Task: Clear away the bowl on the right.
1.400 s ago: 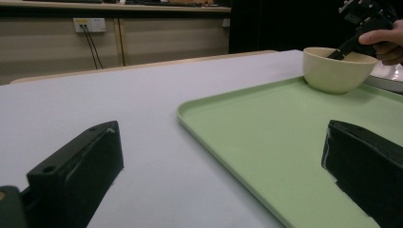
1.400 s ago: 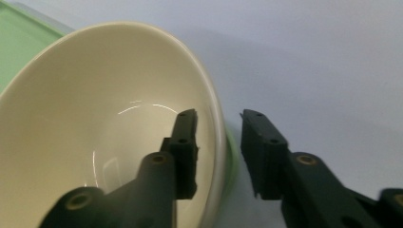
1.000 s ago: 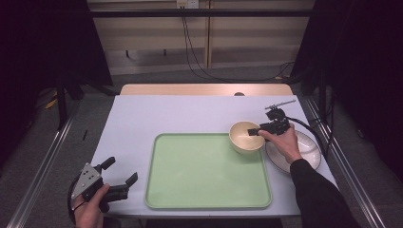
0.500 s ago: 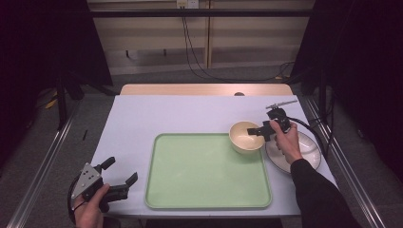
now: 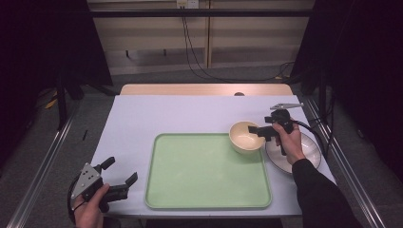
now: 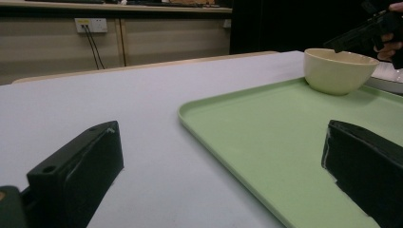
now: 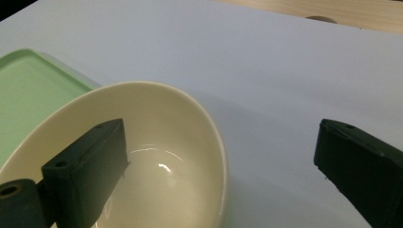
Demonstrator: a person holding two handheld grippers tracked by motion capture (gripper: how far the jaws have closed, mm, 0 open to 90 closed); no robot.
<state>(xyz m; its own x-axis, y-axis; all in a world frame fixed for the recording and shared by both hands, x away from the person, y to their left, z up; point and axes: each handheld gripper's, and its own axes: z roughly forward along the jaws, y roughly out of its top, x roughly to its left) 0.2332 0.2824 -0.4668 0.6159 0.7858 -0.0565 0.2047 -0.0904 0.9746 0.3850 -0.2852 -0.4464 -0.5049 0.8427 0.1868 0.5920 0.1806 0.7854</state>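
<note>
Pale lilac table [image 5: 180, 114] carries a green tray [image 5: 204, 171]. Left of the tray, the left gripper [image 5: 119, 180] rests spread, holding nothing. On the tray's far right corner sits the bowl [image 5: 245, 137]; the right gripper [image 5: 255, 133] straddles its rim, jaws just opened wide, beside a plate [image 5: 304, 156].

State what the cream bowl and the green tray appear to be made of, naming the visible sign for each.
Bowl: probably glazed ceramic; glossy inside with bright highlights. Tray: likely matte plastic; even pale green, moulded raised rim, only soft sheen.
</note>
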